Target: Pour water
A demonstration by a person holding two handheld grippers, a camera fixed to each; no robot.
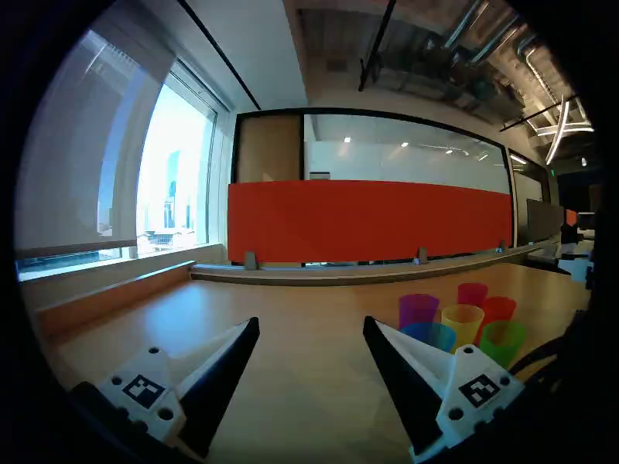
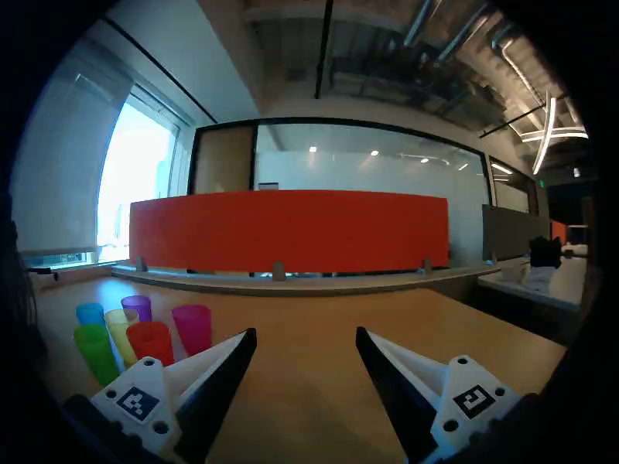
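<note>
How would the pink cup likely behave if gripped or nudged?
The pink cup looks like thin translucent plastic, so probably light and somewhat squeezable. Upright and tall, it may tip or slide on the smooth table.

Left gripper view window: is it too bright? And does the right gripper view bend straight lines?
Left gripper view: yes, the window is largely washed out, with the buildings outside faint. Right gripper view: the orange panel bows upward, a fisheye effect; the cups stay sharp.

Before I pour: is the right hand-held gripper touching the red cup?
Cannot tell. In the right gripper view, one finger of the hand-held gripper covers the base of the red cup, hiding any gap.
</note>
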